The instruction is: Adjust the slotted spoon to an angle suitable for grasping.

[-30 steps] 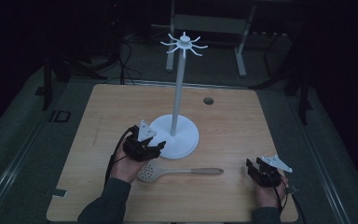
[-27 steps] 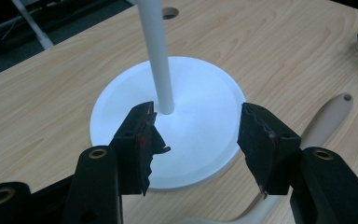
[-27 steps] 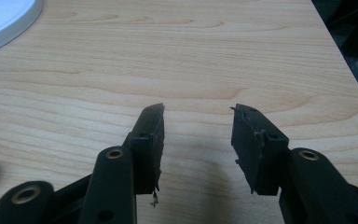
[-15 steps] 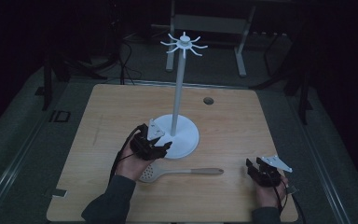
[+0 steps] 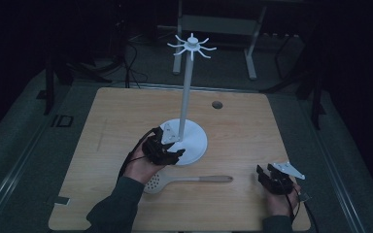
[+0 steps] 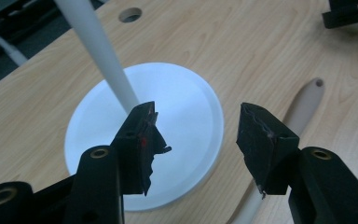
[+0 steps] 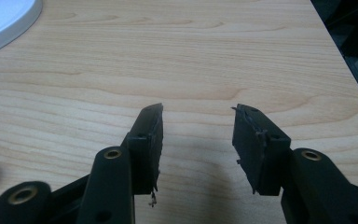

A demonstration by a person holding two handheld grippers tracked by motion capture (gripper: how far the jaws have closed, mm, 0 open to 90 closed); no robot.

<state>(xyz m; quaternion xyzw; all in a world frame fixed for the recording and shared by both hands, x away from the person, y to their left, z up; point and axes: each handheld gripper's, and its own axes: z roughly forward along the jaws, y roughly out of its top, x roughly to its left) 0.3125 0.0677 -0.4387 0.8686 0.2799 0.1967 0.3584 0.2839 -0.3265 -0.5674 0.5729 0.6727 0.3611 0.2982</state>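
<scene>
Table (image 5: 126, 121): a light wooden top was seen, with a round hole (image 5: 217, 104) near its far edge, right of centre.

Stand (image 5: 188, 92): a white stand was set upright at the middle of the table, made up of a round base (image 5: 196, 141), a tall thin pole and a ring of hooks at the top. In the left gripper view the base (image 6: 186, 93) was seen under and beyond the jaws, with the pole rising to the upper left.

Left gripper (image 5: 177, 154): it was held over the near left edge of the stand's base, just beyond the spoon's bowl. Its jaws were seen spread apart with nothing between them (image 6: 196, 126).

Right gripper (image 5: 262, 174): it was held low near the table's near right corner, well apart from the stand. Its jaws were seen spread apart over bare wood with nothing between them (image 7: 197, 121).

Slotted spoon (image 5: 184, 180): it was laid flat on the table, just near of the stand's base, with its perforated bowl to the left, just near of the left gripper, and its wooden handle pointed right. Part of the handle (image 6: 303, 102) was seen beyond the right jaw in the left gripper view.
</scene>
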